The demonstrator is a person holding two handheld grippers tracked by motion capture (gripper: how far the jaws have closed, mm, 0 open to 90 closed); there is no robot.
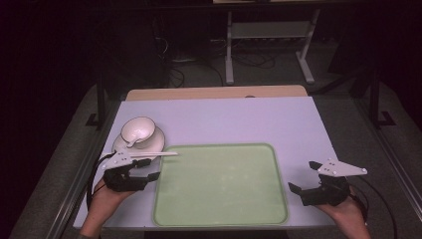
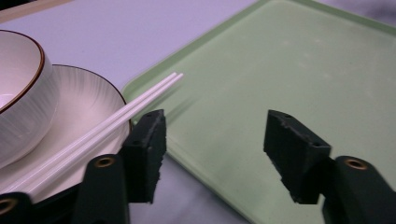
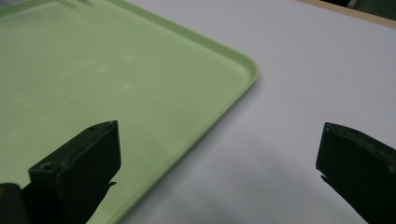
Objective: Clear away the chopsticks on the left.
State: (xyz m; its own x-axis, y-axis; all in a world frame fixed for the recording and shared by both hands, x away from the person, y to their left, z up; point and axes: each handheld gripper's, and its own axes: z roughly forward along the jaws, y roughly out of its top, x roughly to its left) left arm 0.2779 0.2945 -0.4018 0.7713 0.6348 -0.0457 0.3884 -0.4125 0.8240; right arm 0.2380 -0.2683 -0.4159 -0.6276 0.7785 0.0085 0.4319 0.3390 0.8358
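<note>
**Chopsticks on the plate rim, both tongs parted**

A pair of slim white chopsticks (image 1: 154,155) lies across the near rim of a round white ribbed plate (image 1: 155,141) at the left side of the table, their tips reaching out over the left edge of a large pale green rectangular tray (image 1: 221,219). In the left gripper view the chopsticks (image 2: 116,116) run side by side, touching, from the lower left up towards the tray (image 2: 299,70), passing just beside and above one black jaw without being pinched by it. On the plate (image 2: 88,102) sits a white bowl with a thin brown rim (image 2: 23,93); from above, the bowl (image 1: 138,129) looks tipped a little and something white rests against its inside, too small to make out.

The left gripper (image 1: 145,169) hovers close to the chopsticks at the tray's left edge, its jaws standing apart with only the tray's corner and table between them. The person's left hand (image 1: 107,196) holds it from below.

The right gripper (image 1: 303,179) sits well apart, beside the tray's right edge, over the lilac-white tabletop (image 1: 249,119). Its jaws are spread wide; in the right gripper view one hangs over the tray's rim (image 3: 224,100) and the other over bare table (image 3: 303,70), nothing held. The right hand (image 1: 348,211) grips it near the table's front edge.
</note>
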